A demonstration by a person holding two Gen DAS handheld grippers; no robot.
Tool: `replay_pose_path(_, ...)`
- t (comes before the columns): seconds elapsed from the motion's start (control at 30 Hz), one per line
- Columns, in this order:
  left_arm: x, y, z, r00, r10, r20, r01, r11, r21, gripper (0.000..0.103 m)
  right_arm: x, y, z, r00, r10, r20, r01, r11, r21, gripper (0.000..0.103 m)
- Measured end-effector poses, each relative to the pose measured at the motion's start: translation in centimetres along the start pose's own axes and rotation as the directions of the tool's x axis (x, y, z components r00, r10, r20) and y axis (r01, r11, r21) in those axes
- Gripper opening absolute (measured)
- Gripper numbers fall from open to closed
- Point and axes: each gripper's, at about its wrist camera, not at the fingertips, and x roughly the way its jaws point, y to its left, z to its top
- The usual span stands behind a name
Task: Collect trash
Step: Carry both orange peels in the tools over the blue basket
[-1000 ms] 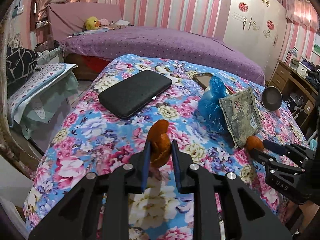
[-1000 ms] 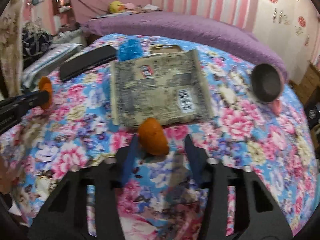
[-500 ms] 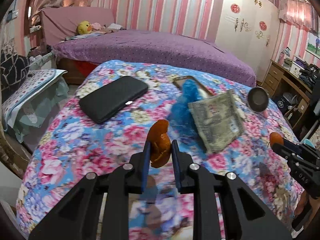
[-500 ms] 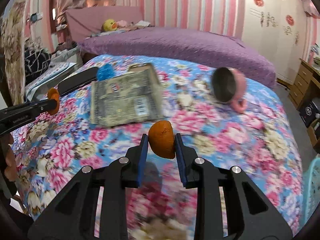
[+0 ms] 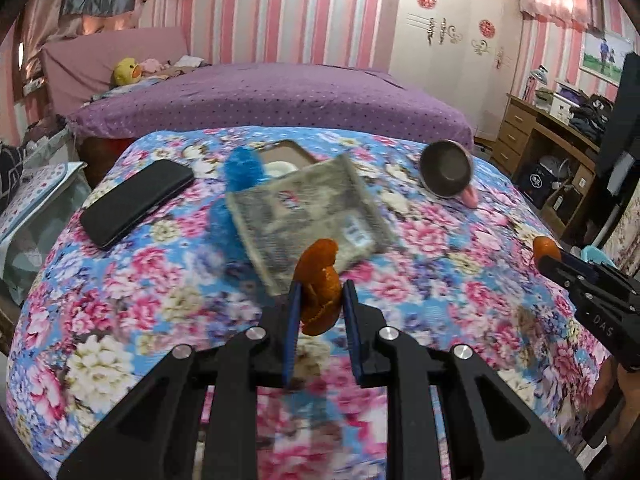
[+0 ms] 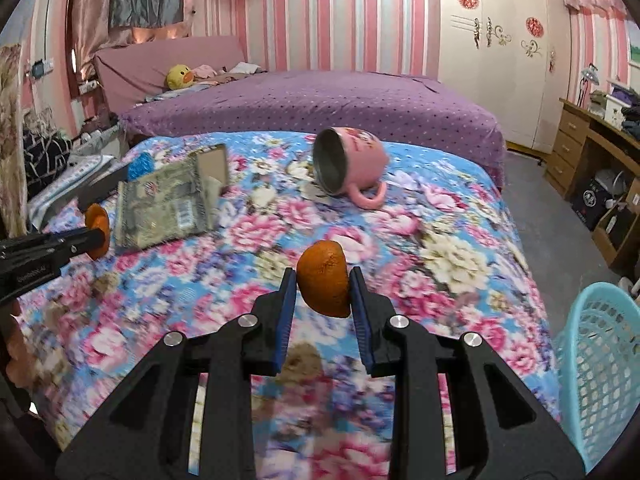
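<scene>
Moved: both peels lifted off floral bed [image 6: 460, 216], carried toward basket side
Right peel [image 6: 325, 280]: clamped in right gripper [image 6: 323, 290] jaws, just closed tighter
Left peel [image 5: 319, 286]: pinched in left gripper [image 5: 319, 300], jaws narrow
Basket [image 6: 600, 360]: turquoise, beside bed
Bed: wrapper [image 5: 304, 216], pink mug [image 6: 352, 164]

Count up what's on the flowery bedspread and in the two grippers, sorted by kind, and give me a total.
Orange peel pieces, one in the left gripper and one in the right gripper: 2
Snack wrapper: 1
Blue plastic bag: 1
Pink mug: 1
Black case: 1
Brown tray: 1
Total: 7
</scene>
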Motion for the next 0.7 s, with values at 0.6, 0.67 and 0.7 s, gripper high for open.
replay_pose_path(0.6,0.5,-9.0,-0.3,0.999,-0.001,0.039,-0.003,0.995,0.101,0.021,-4.0,-7.3,-0.6,0.996,-0.051,0.074,0.049,0.998,0.035,0.028)
replay_pose_path(0.67,0.6,-10.9,-0.1,0.999,-0.012,0.043,0.006,0.992,0.124,0.022,-4.8,-9.1,-1.0,0.994,-0.072,0.077,0.068,0.996,0.056,0.028)
replay_pose_path(0.7,0.6,-12.0,0.0,0.999,-0.023,0.045,0.017,0.992,0.125,0.022,-5.3,-10.1,-1.3,0.993,-0.089,0.077,0.084,0.994,0.066,0.028)
